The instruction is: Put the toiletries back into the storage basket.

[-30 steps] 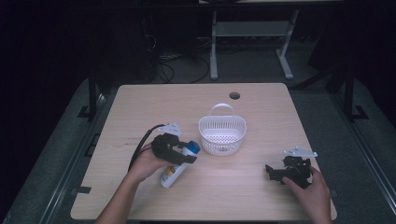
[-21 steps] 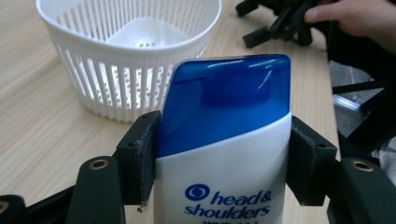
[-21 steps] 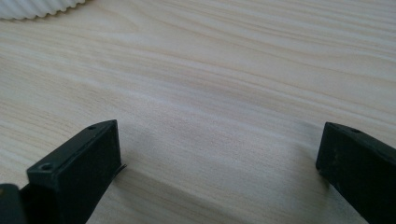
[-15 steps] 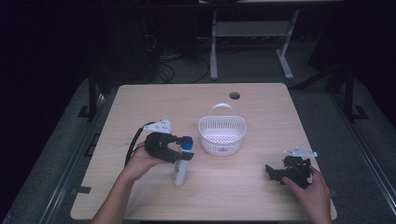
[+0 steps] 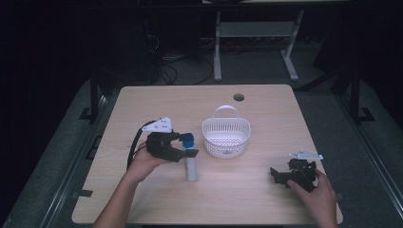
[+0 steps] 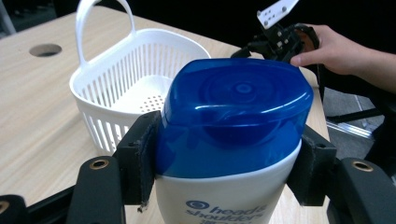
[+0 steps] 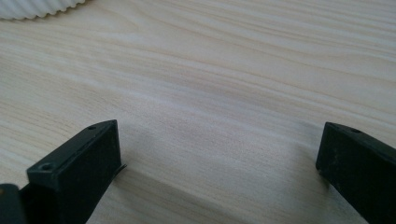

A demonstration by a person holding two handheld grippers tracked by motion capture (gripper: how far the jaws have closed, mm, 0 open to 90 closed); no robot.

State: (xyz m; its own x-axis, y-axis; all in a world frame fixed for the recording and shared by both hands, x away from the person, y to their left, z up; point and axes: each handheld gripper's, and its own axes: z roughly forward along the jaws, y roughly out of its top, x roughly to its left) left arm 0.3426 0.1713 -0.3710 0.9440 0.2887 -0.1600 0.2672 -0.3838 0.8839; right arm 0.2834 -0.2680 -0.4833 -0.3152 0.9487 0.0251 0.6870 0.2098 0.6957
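A white shampoo bottle (image 5: 191, 167) with a blue cap (image 6: 233, 112) stands upright, its base at or just above the wooden table (image 5: 161, 102). My left gripper (image 5: 187, 148) is shut on it just below the cap, one pad (image 6: 140, 158) pressed to each side. A white plastic basket (image 5: 226, 137) with a handle sits just right of the bottle; it has nothing inside. My right gripper (image 5: 276, 174) rests low on the table near the front right, held by a hand. Its jaws stand wide apart over bare wood (image 7: 219, 168).
A round cable hole (image 5: 238, 97) lies behind the basket. Bare tabletop stretches between the bottle and the right gripper. Dark floor, cables and a desk frame (image 5: 218, 47) lie beyond the far edge. The basket's rim (image 7: 37, 9) shows at the top left of the right gripper view.
The left gripper has swung the bottle from lying slanted on the table to upright and carried it slightly right, toward the basket. The right gripper has stayed put.
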